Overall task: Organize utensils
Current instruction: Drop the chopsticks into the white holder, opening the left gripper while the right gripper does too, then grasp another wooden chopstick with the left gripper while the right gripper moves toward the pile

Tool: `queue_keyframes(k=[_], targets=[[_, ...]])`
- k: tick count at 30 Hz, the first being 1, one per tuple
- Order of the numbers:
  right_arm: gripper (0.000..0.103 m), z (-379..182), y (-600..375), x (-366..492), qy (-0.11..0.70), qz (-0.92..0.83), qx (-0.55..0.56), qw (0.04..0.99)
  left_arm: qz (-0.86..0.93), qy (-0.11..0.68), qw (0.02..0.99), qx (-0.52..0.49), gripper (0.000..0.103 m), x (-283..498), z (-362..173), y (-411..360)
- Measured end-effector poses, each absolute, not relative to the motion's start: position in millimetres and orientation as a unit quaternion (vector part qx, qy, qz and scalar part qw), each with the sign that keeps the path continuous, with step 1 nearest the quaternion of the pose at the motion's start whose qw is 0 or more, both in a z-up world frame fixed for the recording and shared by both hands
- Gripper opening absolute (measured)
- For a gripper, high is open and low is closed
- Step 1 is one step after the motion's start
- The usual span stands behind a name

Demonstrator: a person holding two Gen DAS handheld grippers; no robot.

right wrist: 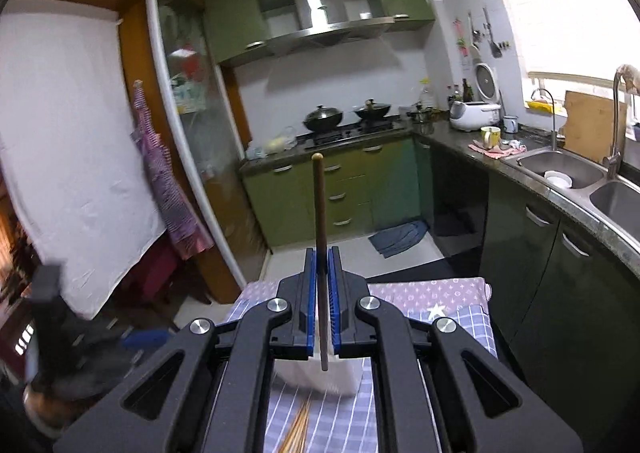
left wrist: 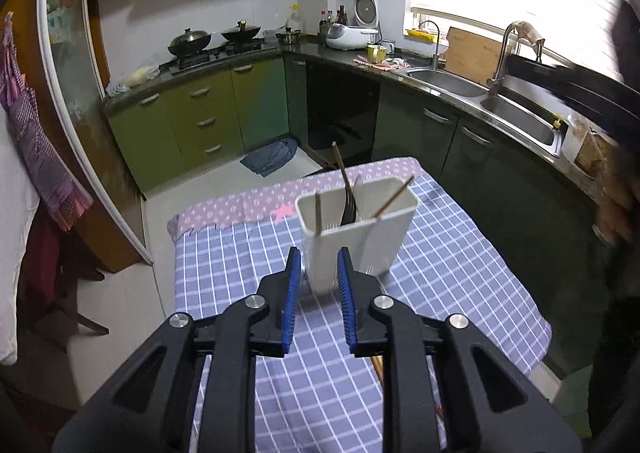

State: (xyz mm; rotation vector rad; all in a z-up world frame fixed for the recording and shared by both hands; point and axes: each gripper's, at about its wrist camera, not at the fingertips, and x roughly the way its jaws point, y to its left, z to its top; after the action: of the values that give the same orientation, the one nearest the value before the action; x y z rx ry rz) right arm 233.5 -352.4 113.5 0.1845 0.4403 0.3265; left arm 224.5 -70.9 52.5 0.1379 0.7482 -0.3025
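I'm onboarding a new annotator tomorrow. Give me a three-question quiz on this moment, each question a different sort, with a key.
1. True or false: the right gripper has its jaws closed on a brown chopstick.
2. Multiple choice: the left gripper jaws are A) clamped on a spoon, B) apart on either side of the white utensil holder, C) out of sight.
3. Fill in: the holder stands on a blue ___ tablecloth.

Key: 1 true; 2 B; 3 checked.
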Motion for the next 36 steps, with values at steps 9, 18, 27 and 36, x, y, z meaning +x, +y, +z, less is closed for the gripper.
queue_keyframes(k=[9, 18, 27, 36], targets=[[0.007, 50, -318, 308, 0.312, 0.142, 0.069, 0.937, -0.152, 0.396, 0.904, 0.054, 0.024, 213, 27, -47], [0.015, 64, -331, 267, 0.289, 0.163, 0.064, 0.941, -0.153, 0.444, 0.881, 0.056, 0.025, 218, -5, -62], [0.022, -11, -352, 176, 0.372, 0.165, 0.016, 0.913, -0.154, 0.523, 0.835, 0.066, 0.035, 233, -70, -102], [0.022, -113, -368, 168, 0.457, 0.145, 0.008, 0.877, -0.126, 0.582, 0.799, 0.081, 0.035, 263, -133, -140]])
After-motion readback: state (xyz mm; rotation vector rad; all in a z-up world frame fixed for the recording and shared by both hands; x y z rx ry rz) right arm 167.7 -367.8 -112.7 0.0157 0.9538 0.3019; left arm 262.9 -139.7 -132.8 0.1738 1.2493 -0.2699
